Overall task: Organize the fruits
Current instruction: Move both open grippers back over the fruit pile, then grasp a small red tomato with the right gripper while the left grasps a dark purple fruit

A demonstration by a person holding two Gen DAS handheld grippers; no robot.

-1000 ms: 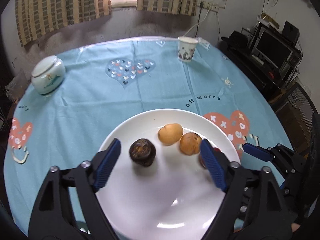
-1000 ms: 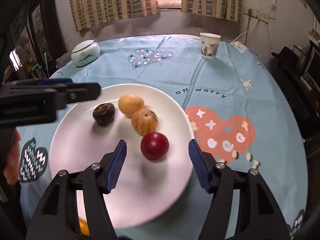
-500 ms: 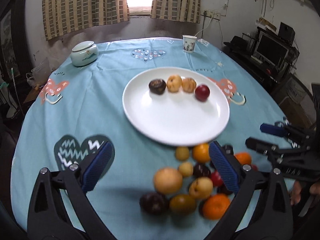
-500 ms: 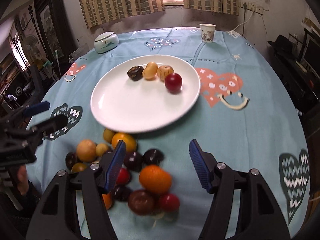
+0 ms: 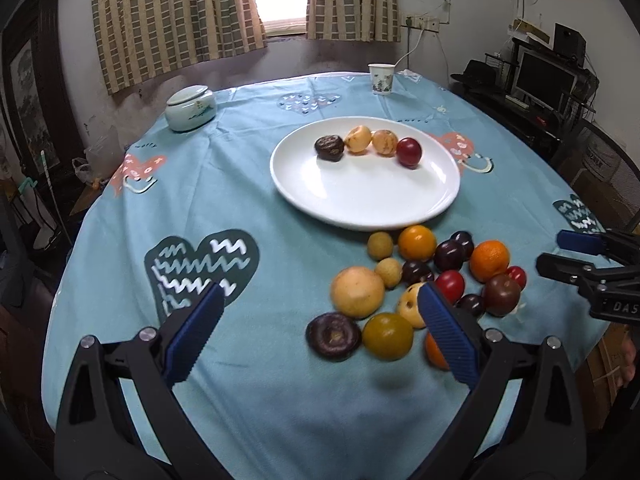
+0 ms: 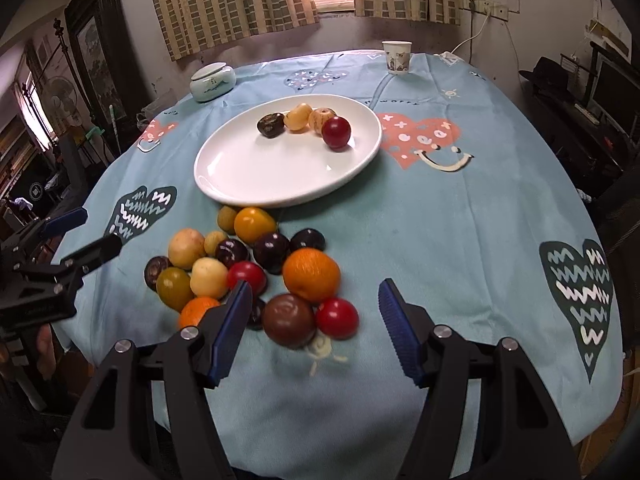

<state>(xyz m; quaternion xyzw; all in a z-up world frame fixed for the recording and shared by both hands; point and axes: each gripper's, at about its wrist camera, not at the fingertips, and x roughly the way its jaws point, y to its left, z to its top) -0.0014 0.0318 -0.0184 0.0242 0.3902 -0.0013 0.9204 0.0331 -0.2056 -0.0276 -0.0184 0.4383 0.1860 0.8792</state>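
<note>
Left wrist: left gripper (image 5: 318, 326) jaws spread, empty, above cloth | white plate (image 5: 360, 204) holds four fruits in a row running left-right | loose fruit pile (image 5: 424, 280) lies on the near side of the plate | Right wrist: right gripper (image 6: 316, 320) jaws spread, empty, over pile (image 6: 256, 268) | row of four on plate (image 6: 248, 176) runs left-right.

Round table under blue heart-print tablecloth (image 5: 248, 184). Lidded ceramic jar (image 5: 191, 107) near far-left edge. Paper cup (image 5: 381, 79) at far edge, right of centre. Striped curtains (image 5: 172, 12) behind. Monitor (image 5: 546, 76) beyond right edge.
</note>
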